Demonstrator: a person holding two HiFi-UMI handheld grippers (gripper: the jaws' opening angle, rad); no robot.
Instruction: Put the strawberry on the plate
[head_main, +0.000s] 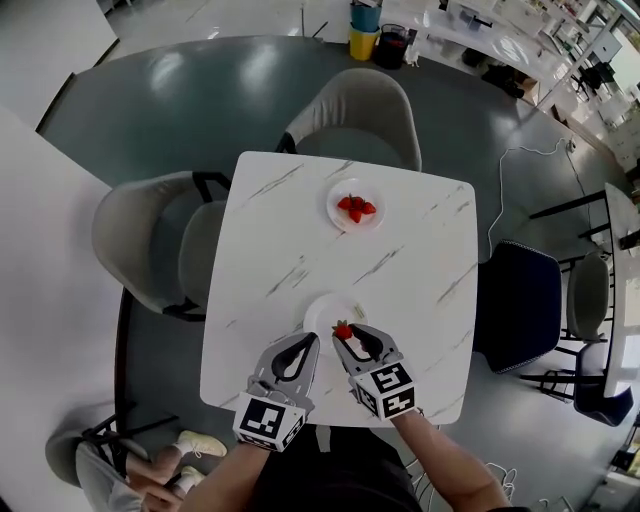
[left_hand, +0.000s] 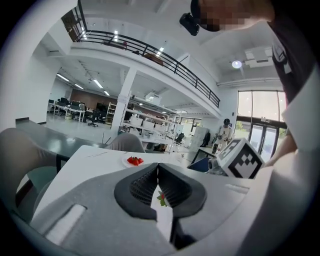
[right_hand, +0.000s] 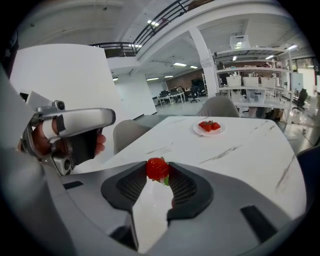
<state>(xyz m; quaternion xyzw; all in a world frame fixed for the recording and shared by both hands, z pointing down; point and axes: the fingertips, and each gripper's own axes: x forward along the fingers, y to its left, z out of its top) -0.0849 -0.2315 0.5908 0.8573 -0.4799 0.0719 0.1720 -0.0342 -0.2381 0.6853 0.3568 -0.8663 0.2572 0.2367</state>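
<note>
Right gripper (right_hand: 159, 176) pinches a red strawberry (right_hand: 157, 168) at the jaw tips, above a white marble table (right_hand: 250, 160). From the jaws, a plate of strawberries (right_hand: 209, 128) sits far off between one and two o'clock. A grey chair (right_hand: 127, 134) stands at eleven o'clock.

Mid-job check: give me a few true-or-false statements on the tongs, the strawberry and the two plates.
1. The right tongs grip a strawberry. True.
2. The left tongs gape wide open. False: their jaws are together, with nothing gripped.
3. The near plate has fruit lying on it. False: it is bare.
4. The far plate holds strawberries. True.
</note>
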